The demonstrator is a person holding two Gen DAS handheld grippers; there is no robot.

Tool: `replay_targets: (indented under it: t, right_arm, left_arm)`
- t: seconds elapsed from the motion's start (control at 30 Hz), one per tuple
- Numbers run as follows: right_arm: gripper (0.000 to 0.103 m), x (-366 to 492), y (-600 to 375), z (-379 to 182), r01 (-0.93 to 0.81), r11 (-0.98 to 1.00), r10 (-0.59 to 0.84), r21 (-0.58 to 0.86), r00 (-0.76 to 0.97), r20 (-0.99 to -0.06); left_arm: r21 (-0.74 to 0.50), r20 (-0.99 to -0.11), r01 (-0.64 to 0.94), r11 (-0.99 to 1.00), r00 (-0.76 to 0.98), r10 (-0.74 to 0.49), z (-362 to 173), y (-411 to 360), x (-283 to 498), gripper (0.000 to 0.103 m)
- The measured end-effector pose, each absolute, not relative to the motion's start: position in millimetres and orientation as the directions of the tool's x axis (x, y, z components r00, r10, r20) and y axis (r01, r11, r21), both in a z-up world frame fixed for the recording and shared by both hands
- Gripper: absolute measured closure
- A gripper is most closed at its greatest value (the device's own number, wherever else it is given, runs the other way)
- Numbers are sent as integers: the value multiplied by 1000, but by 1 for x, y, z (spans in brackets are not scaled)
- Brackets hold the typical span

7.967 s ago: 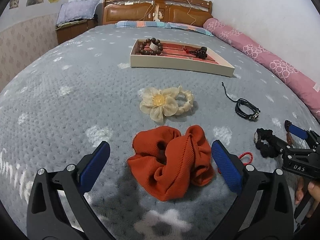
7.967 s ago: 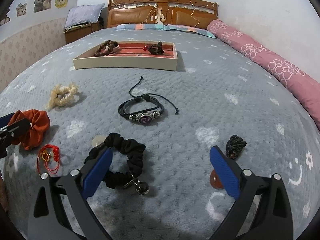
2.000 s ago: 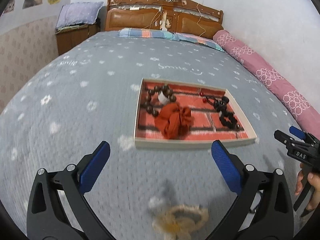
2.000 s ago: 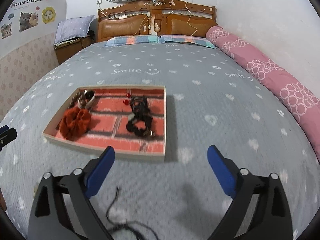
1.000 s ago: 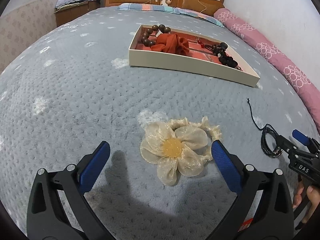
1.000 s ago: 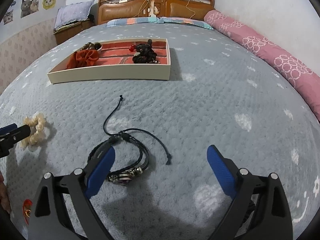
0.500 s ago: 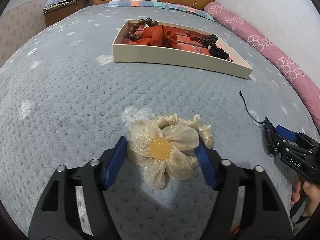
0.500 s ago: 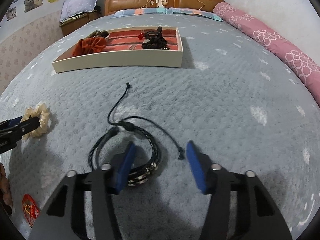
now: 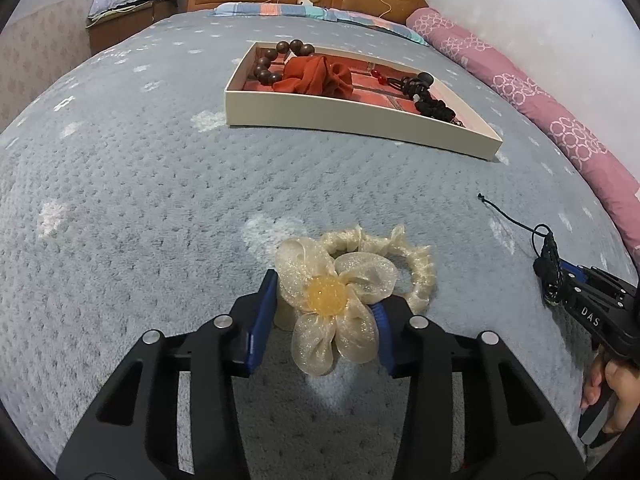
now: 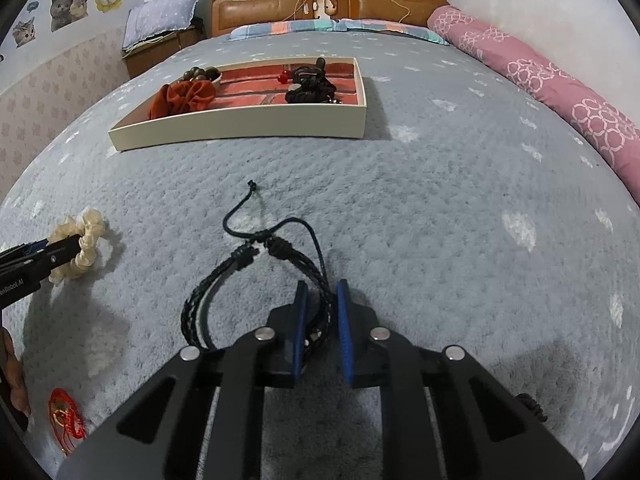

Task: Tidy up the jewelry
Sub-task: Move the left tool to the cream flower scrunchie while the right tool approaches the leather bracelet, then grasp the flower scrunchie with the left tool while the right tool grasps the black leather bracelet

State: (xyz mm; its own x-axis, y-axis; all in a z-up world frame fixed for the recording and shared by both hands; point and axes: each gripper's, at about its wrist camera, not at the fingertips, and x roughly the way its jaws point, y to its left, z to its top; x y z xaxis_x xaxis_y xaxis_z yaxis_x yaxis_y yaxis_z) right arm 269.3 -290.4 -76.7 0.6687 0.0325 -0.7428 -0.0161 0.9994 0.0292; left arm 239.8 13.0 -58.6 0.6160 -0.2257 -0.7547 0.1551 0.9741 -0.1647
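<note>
A cream flower hair tie lies on the grey bedspread between the blue pads of my left gripper. Its jaws are closing and squeeze the petals on both sides. In the right wrist view a black braided bracelet lies on the bedspread. My right gripper is closing on the bracelet's right-hand strands, which fill the narrow gap between the pads. Farther back stands the cream jewelry tray with a brick-red floor. It holds an orange scrunchie, brown wooden beads and a black scrunchie.
A red knotted cord charm lies at the near left, beside a hand. A small dark item sits at the near right. A pink bolster runs along the wall on the right. The wooden headboard is behind.
Both grippers stood wide open a second ago. Each has since narrowed around its item: the left on the flower hair tie, the right on the black bracelet. Neither hand has shifted.
</note>
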Motion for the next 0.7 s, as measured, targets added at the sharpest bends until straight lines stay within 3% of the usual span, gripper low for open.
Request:
replay_targets:
  t: [0.37, 0.7]
  right_arm:
    - [92, 267, -290, -75, -15, 1000, 28, 23, 674, -738]
    - [94, 268, -290, -74, -17, 1000, 28, 23, 675, -738]
  left_arm:
    - [-150, -745, 145, 978, 634, -208, -55, 14, 235, 67]
    - [-148, -743, 151, 977, 635, -211, -55, 13, 235, 78]
